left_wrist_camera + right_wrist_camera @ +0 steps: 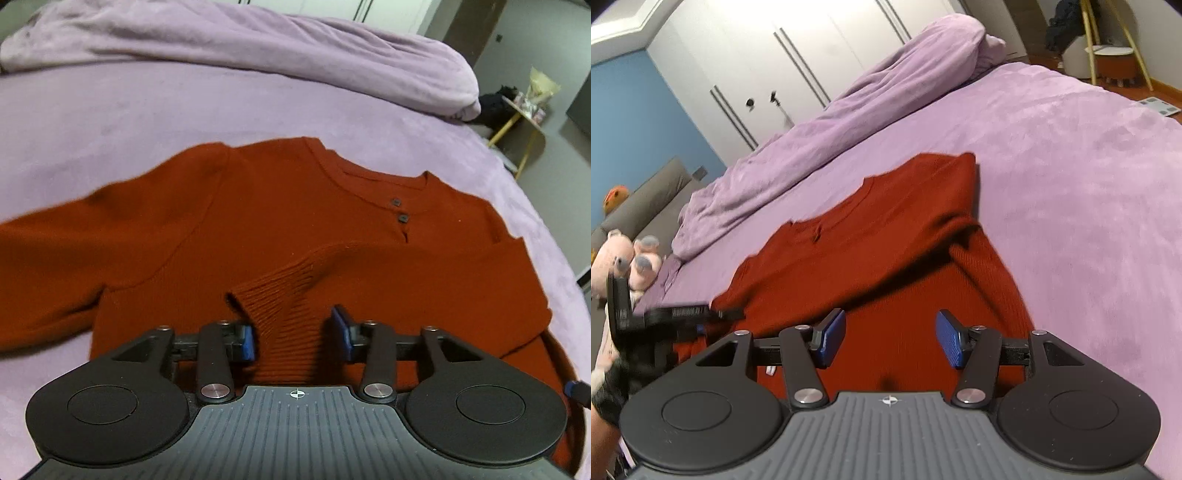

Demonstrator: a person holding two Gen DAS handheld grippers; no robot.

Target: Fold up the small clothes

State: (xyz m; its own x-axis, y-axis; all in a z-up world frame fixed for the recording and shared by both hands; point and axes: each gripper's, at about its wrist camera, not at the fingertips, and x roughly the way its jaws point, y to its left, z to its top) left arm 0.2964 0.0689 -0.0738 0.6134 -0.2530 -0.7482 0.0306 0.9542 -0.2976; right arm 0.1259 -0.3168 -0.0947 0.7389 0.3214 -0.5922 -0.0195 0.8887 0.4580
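Observation:
A rust-red knit sweater (280, 221) with two dark buttons at the neck lies flat on the purple bed. One sleeve is folded across its body, and its ribbed cuff (280, 306) lies between the open jaws of my left gripper (297, 338). The other sleeve (55, 258) stretches out to the left. In the right wrist view the sweater (886, 240) lies ahead, and my right gripper (891, 341) is open and empty over its lower part. The left gripper (683, 314) shows blurred at the left there.
A rumpled purple duvet (258, 48) lies along the far side of the bed (1071, 184). Pink plush toys (624, 258) sit by a grey headboard at the left. A yellow-legged stand (524, 125) stands on the floor beyond the bed's edge.

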